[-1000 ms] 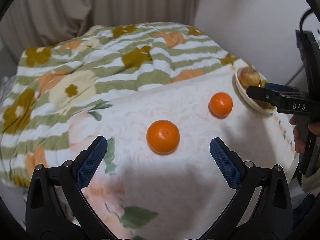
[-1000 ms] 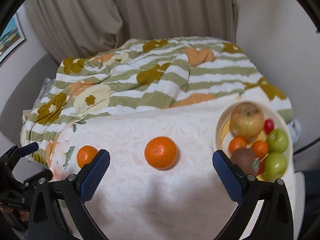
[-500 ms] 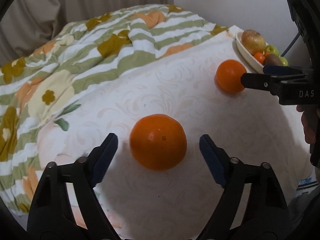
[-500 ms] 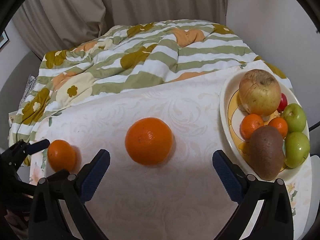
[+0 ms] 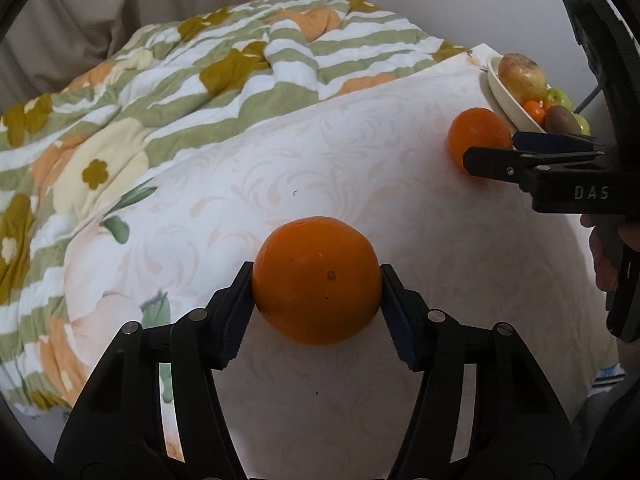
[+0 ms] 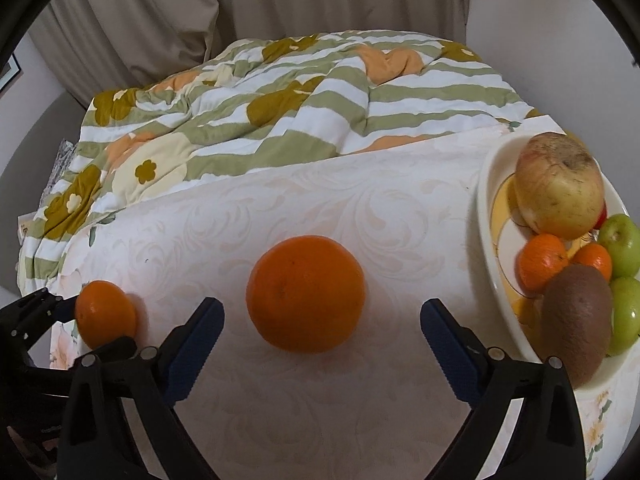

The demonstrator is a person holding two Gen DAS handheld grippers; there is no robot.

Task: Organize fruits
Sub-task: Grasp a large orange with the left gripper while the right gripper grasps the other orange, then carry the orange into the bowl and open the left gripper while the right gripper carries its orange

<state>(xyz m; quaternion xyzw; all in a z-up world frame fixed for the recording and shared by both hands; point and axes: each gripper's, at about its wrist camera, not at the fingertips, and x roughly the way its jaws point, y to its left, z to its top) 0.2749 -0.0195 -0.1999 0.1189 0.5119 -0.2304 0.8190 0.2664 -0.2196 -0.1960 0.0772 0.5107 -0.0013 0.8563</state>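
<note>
Two oranges lie on a white patterned cloth (image 5: 360,168). My left gripper (image 5: 316,308) is shut on the near orange (image 5: 316,280), its blue pads pressing both sides; this orange shows small at the left in the right wrist view (image 6: 105,314). My right gripper (image 6: 320,344) is open, its fingers either side of the second orange (image 6: 306,292), not touching it. That orange shows far right in the left wrist view (image 5: 478,136), partly behind the right gripper. A cream fruit bowl (image 6: 490,216) stands at the right.
The bowl holds a large apple (image 6: 560,184), two small oranges (image 6: 542,260), a kiwi (image 6: 576,316) and green apples (image 6: 622,240). A striped floral quilt (image 6: 280,96) lies bunched behind the cloth. Curtains and a wall stand beyond.
My left gripper moved forward and closed on the near orange. My right gripper came closer to the second orange and narrowed a little, still open.
</note>
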